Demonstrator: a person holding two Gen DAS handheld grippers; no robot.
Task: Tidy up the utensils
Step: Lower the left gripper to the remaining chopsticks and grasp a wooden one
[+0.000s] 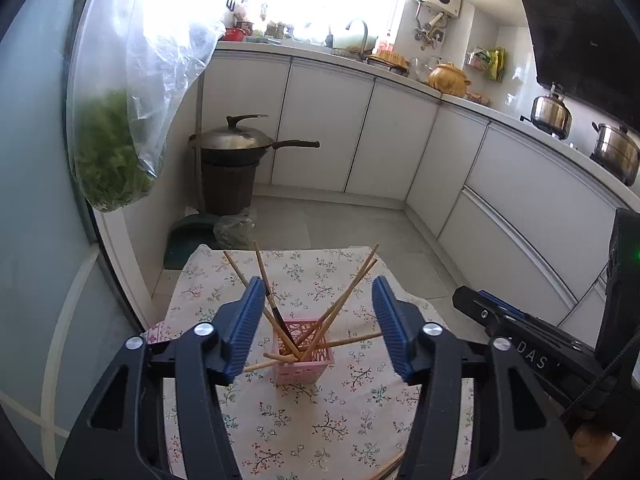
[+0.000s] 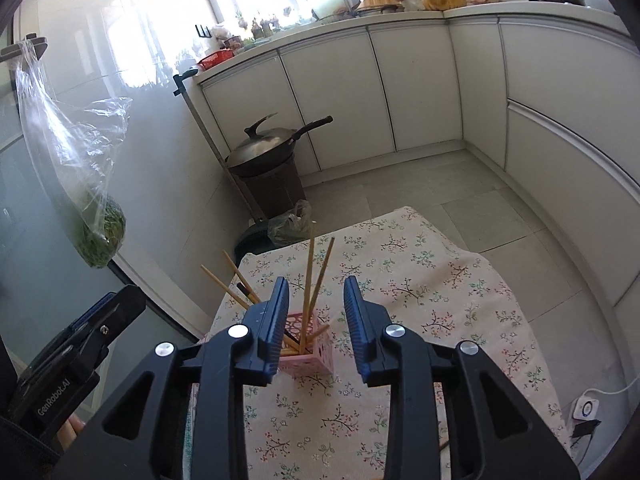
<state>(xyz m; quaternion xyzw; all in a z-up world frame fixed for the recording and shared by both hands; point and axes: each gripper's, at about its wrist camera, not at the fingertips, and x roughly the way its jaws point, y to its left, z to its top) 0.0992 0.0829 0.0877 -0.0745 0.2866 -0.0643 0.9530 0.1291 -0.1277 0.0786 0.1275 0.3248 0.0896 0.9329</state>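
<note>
Item: pink holder (image 1: 303,354), one, standing on the floral cloth (image 1: 340,432) near the table's middle, directly ahead of both my grippers.

Contents: wooden chopsticks (image 1: 352,286), roughly seven, plus one dark-tipped stick (image 1: 276,312); they overlap, so I may be off. They fan outward because the cup is short and they lean on its rim.

More sticks: at least one stick end (image 1: 390,466) on the cloth's near edge, mostly hidden.

Left gripper (image 1: 318,330): wide, empty.

Right gripper (image 2: 316,326): moderately spread, empty.
</note>
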